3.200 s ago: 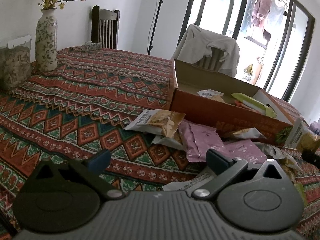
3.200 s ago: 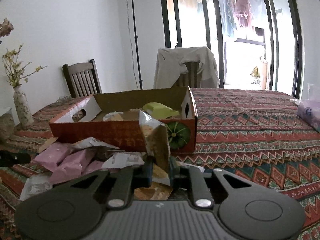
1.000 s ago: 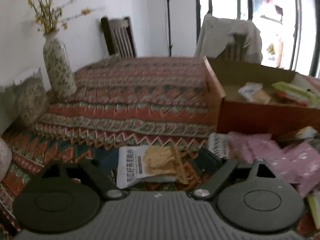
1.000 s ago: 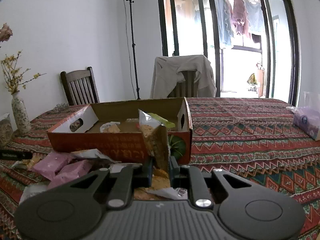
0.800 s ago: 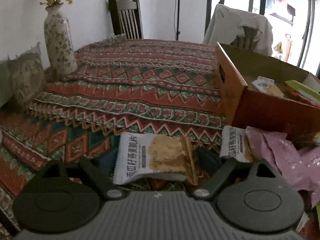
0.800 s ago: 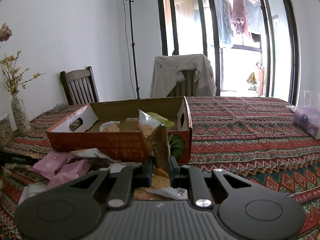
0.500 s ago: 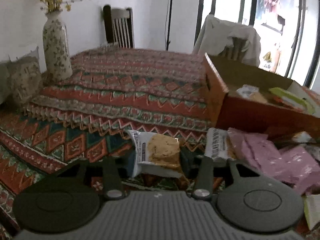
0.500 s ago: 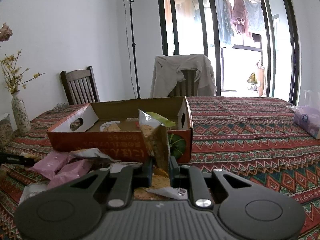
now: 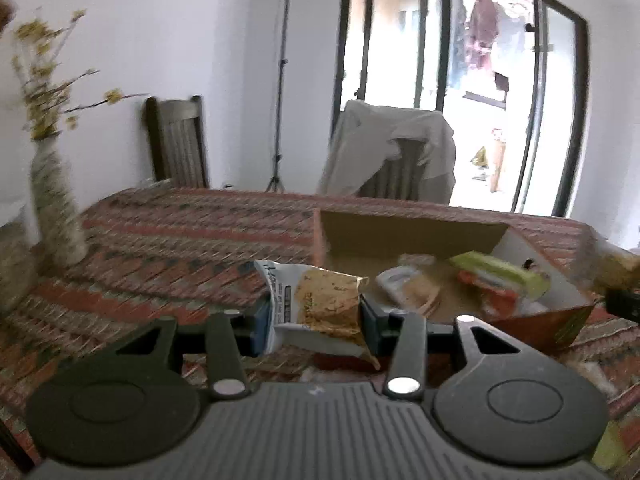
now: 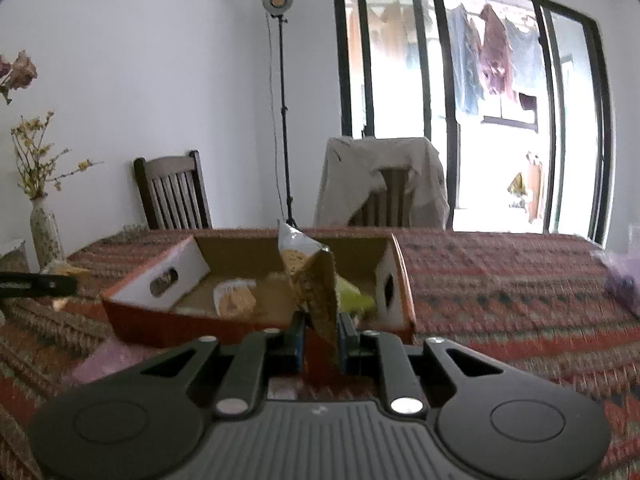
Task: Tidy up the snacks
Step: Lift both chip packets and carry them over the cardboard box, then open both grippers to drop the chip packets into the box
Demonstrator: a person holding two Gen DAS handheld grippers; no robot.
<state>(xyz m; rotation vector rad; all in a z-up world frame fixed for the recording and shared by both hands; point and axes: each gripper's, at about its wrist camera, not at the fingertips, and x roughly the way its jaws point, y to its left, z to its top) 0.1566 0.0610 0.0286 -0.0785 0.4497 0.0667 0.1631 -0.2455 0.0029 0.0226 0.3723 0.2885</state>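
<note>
In the left wrist view my left gripper point(image 9: 315, 320) is shut on a white and tan cracker packet point(image 9: 328, 296), held clear of the cloth in front of the open cardboard box point(image 9: 404, 232). A green packet point(image 9: 496, 276) and a pale cracker packet point(image 9: 408, 292) lie inside the box. In the right wrist view my right gripper point(image 10: 320, 340) is shut on a second cracker packet point(image 10: 310, 276), which stands upright before the same cardboard box point(image 10: 180, 276). The left gripper's tip point(image 10: 36, 284) shows at the left edge there.
A patterned cloth point(image 10: 500, 288) covers the table. A flowered vase point(image 9: 56, 216) stands at the far left. Two chairs point(image 10: 172, 196) and a lamp stand point(image 10: 284, 120) are behind the table. Pink packets point(image 10: 108, 360) lie before the box, and a purple pack point(image 10: 624, 280) at the right.
My left gripper closed on the cracker packet and lifted it off the cloth toward the box. My right gripper rose and came nearer the box with its packet.
</note>
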